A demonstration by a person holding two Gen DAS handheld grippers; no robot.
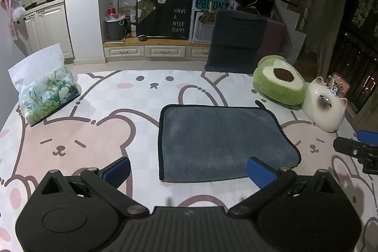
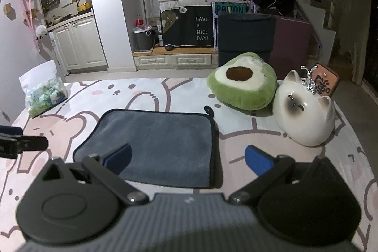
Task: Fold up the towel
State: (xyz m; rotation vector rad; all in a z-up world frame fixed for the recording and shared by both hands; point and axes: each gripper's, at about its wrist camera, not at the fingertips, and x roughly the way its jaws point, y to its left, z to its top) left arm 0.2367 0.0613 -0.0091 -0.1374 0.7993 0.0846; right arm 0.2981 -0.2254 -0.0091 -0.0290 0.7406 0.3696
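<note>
A grey-blue towel (image 1: 222, 141) with a dark border lies flat on the cartoon-bear tablecloth (image 1: 78, 141); it also shows in the right wrist view (image 2: 160, 143). My left gripper (image 1: 189, 171) is open and empty, hovering over the towel's near left edge. My right gripper (image 2: 187, 161) is open and empty over the towel's near right corner. The right gripper shows at the right edge of the left wrist view (image 1: 359, 148). The left gripper shows at the left edge of the right wrist view (image 2: 21, 142).
A green avocado plush (image 1: 278, 84) and a white ceramic cat (image 1: 327, 105) sit at the back right of the table. A bag of green and white items (image 1: 47, 93) sits at the back left. A dark chair (image 1: 236, 39) stands behind the table.
</note>
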